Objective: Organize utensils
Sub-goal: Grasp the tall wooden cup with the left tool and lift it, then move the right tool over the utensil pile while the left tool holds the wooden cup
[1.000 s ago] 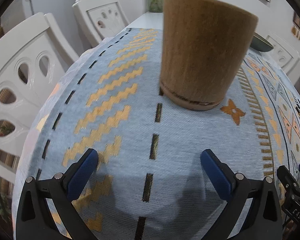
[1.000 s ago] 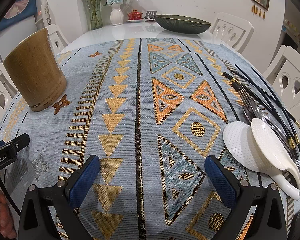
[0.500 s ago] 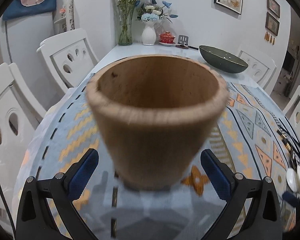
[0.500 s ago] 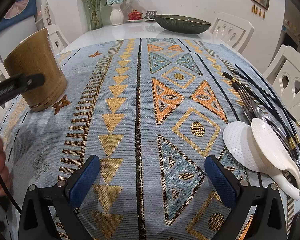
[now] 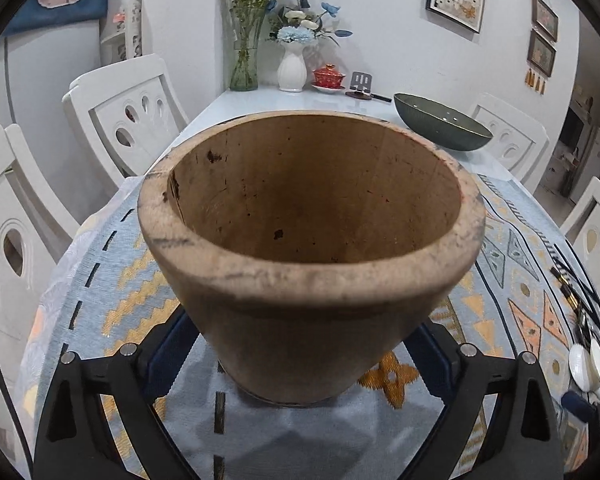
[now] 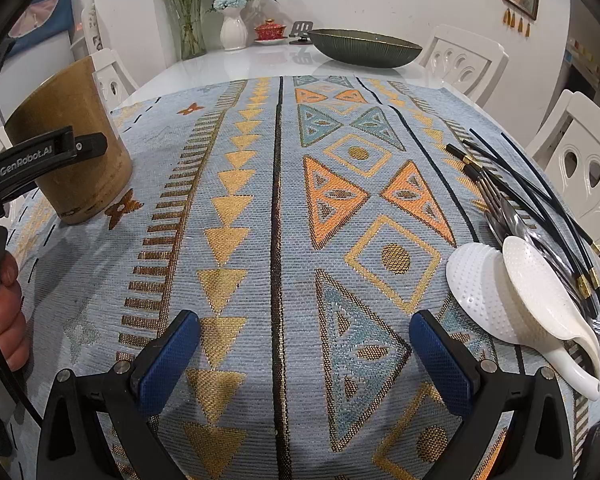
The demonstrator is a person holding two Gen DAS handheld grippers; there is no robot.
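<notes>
Wooden cup (image 5: 312, 264) now btwn closing L tongs (image 5: 300, 356).

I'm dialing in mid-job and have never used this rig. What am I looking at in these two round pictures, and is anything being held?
No robot arm here: a person carries a hand-held gripper in each hand, each with a fisheye camera looking along its two blue-padded fingers.

The left view shows the left hand-held gripper with its jaws closing around the empty wooden cup; whether the pads already press on it is hidden.

The right view shows the right hand-held gripper open and empty above the patterned tablecloth. The cup stands at the far left; on the right lie two white spoons, dark chopsticks and metal cutlery, waiting to be sorted.
</notes>
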